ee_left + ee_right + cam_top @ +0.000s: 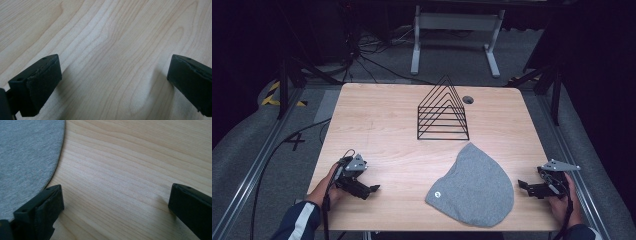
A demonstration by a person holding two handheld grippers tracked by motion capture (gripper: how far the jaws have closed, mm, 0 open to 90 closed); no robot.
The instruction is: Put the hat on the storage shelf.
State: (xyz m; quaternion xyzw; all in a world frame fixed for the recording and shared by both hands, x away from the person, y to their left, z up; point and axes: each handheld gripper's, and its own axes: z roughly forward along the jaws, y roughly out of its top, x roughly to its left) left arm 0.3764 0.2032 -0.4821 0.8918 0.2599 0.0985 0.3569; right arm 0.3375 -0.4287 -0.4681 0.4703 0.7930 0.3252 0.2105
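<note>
Right tool [116, 202] gapes beside grey beanie [27, 162]; high view adds wire rack [443, 111].

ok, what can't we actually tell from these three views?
- Grey hat: the small round badge is too small to read in the high view; the right gripper view cuts the hat off at its left edge.
- Wire rack: thin bars overlap, so the slot count is unclear in the high view.
- Right gripper: whether it touches the table cannot be told.
</note>
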